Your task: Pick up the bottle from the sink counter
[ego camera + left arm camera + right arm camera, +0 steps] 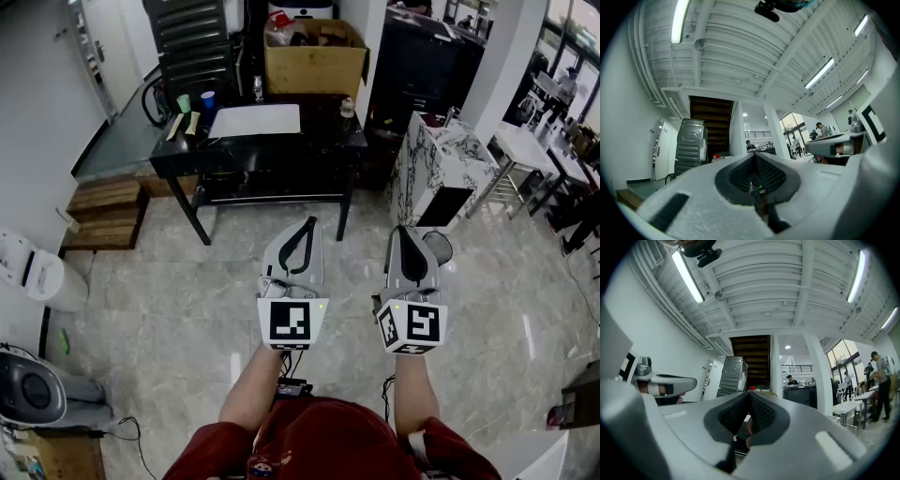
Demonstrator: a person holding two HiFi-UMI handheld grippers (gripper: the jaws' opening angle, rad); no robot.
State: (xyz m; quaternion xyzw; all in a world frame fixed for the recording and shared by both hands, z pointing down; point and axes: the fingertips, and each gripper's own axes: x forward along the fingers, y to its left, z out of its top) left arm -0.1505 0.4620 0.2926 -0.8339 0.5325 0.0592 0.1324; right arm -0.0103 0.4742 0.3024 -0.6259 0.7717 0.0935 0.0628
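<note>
Fingertips of the left gripper (307,223) meet, closed on nothing, as it hangs over the pale floor (169,319) pointing toward the black table (183,152). On that table's right corner stands a small bottle (347,107), well ahead of both grippers. Beside the left one, the right gripper (405,231) is likewise closed and empty. Farther right, just beside the table, stands the marble sink counter (441,155); what its top holds is too small to tell.
</note>
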